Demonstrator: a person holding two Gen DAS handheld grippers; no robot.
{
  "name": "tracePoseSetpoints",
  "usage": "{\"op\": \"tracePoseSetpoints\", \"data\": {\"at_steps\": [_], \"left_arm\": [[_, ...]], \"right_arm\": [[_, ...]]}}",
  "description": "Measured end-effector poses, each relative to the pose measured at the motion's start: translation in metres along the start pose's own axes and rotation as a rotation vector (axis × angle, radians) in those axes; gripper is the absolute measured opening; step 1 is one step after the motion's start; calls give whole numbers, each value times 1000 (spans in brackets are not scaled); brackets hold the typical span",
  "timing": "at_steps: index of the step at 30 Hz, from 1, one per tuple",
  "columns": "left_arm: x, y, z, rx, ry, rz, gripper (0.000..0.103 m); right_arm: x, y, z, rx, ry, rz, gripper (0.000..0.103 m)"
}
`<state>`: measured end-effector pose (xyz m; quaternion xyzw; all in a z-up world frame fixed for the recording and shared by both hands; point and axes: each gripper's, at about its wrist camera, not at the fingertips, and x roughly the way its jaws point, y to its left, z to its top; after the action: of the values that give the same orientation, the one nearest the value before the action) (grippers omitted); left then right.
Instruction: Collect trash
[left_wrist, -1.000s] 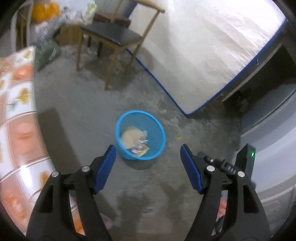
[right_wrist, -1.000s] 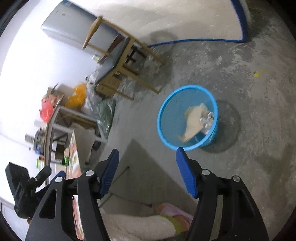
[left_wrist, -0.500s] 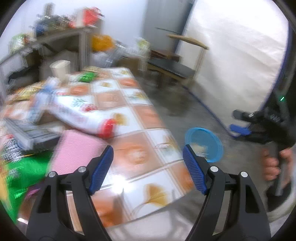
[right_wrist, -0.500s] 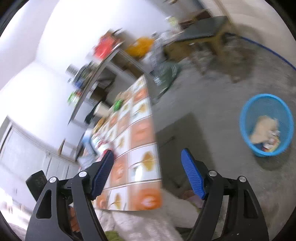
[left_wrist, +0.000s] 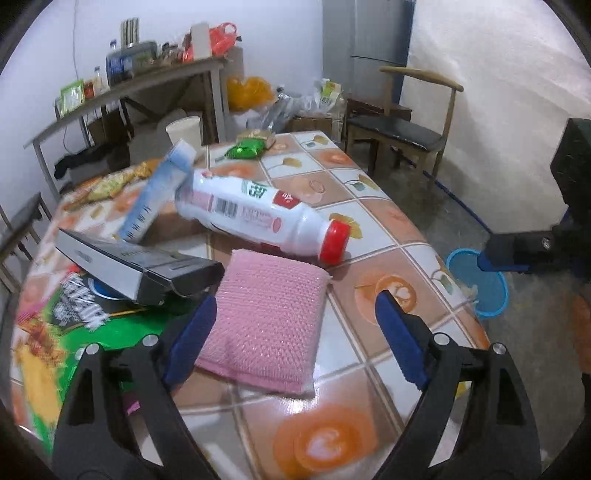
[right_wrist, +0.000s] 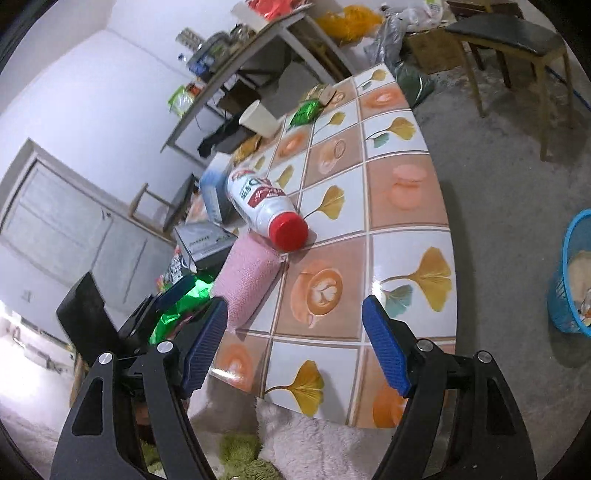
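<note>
Both wrist views look steeply down onto the tiled table (left_wrist: 369, 218), the left from close above the pink sponge (left_wrist: 266, 317), the right tilted from its near edge; both share the white bottle (right_wrist: 264, 206).

- Glossy tile-patterned bench covering (left_wrist: 369, 229), smooth, throwing back white glare near the front edge.
- White plastic bottle with a red cap (left_wrist: 258, 218) lying on it: smooth, shiny printed label.
- Pink knitted scouring pad (left_wrist: 266, 321), nubbly and faintly sparkly.
- Silver-and-black cardboard box (left_wrist: 136, 266), satin sheen on its side.
- Green foil snack wrapper (left_wrist: 243, 151), crinkled and bright.
- Blue plastic mesh basket (right_wrist: 572, 280) on rough, matt grey concrete floor (right_wrist: 498, 221).
- Wooden chair with a black padded seat (left_wrist: 402, 129), the seat dull like leatherette.
- Blue ribbed fingers (right_wrist: 384, 350) on matt black plastic arms, small bright metal screws.
</note>
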<state>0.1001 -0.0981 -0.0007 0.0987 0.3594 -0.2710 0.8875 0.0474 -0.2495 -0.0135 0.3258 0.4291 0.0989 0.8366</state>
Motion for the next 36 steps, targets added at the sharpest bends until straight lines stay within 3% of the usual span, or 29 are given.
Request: {"op": "tracePoseSetpoints", "data": {"at_steps": [4, 11, 14, 21, 27, 31, 36], "left_arm": [[19, 6, -1, -48, 20, -1, 84], [41, 8, 3, -35, 77, 84, 83], [43, 9, 3, -25, 88, 80, 84], [36, -4, -2, -2, 98, 26, 83], [24, -4, -16, -62, 104, -114, 83], [12, 1, -15, -72, 67, -74, 83], [17, 3, -4, -100, 106, -73, 84]], "right_arm": [[5, 4, 8, -27, 31, -20, 73], [20, 5, 9, -29, 73, -14, 73], [19, 3, 7, -26, 70, -8, 73], [6, 0, 1, -20, 53, 2, 73], [-5, 4, -4, -26, 29, 11, 73], [-13, 5, -7, -23, 6, 21, 73], [-16, 4, -11, -20, 7, 16, 73]]}}
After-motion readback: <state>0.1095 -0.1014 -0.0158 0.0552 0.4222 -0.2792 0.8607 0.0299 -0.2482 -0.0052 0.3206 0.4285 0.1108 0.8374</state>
